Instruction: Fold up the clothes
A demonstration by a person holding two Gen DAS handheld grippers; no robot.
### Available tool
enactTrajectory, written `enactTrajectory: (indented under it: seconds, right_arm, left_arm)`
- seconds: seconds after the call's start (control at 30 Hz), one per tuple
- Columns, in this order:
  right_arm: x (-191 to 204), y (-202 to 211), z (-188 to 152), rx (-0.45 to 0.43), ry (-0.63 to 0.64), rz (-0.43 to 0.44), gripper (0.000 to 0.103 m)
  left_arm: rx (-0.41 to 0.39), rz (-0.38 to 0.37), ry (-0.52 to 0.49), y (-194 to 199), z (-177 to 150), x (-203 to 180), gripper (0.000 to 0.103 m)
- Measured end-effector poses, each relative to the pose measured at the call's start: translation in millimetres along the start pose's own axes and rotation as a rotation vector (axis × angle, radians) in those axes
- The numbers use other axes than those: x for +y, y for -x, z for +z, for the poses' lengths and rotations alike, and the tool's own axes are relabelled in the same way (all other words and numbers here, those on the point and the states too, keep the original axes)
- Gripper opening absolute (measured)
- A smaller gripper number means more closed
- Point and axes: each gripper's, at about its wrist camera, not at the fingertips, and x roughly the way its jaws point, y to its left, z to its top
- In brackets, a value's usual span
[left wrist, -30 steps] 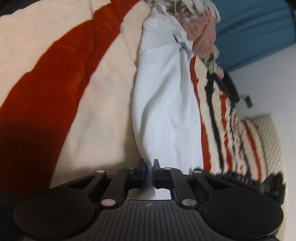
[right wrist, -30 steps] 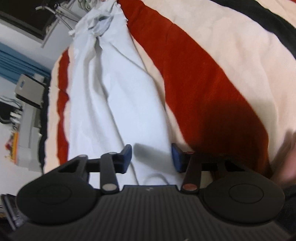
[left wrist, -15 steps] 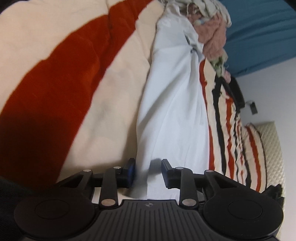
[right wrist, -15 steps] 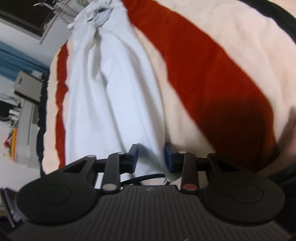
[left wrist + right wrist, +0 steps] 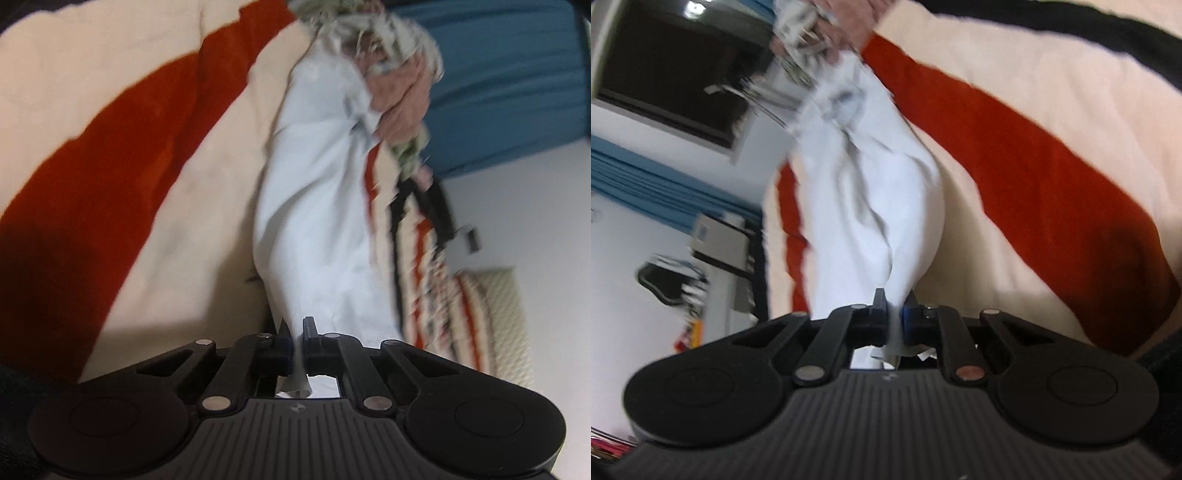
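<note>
Left tongs (image 5: 298, 334) and right tongs (image 5: 894, 314) each pinch an edge of the white garment (image 5: 314, 206) above the striped blanket (image 5: 122, 155).

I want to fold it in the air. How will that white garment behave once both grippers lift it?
Probably floppy: the white garment already bunches and creases between the left gripper and right gripper. Likely light, being thin cloth. Its far end lies against a clothes pile, so it may drag.

the clothes pile (image 5: 391, 70) beyond the white garment (image 5: 317, 206) is motion-blurred (pieces indistinguishable).
</note>
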Motion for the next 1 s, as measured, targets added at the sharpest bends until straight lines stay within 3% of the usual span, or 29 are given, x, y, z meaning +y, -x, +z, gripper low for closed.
enactTrajectory:
  seconds: [0.17, 0.3, 0.5, 0.6, 0.73, 1.0]
  right_arm:
    - [25, 25, 14, -0.076, 0.032, 0.130, 0.010]
    - [40, 59, 15, -0.131, 0.074, 0.212, 0.010]
    - [31, 108, -23, -0.129, 0.175, 0.216, 0.010]
    - [14, 113, -40, -0.106, 0.128, 0.220, 0.010]
    - [11, 109, -47, -0.122, 0.134, 0.213, 0.010]
    - [20, 80, -17, -0.127, 0.081, 0.206, 0.010]
  left_arm:
    - [-0.086, -0.104, 0.008, 33, 8, -23, 0.004]
    - [-0.108, -0.147, -0.041, 69, -7, -39, 0.004]
    - [-0.076, -0.168, -0.067, 112, -57, -31, 0.004]
    - [-0.056, -0.151, -0.038, 122, -71, -16, 0.004]
    - [-0.043, -0.143, -0.014, 121, -65, -13, 0.004]
    - [-0.050, -0.084, 0.006, 86, -15, -32, 0.004]
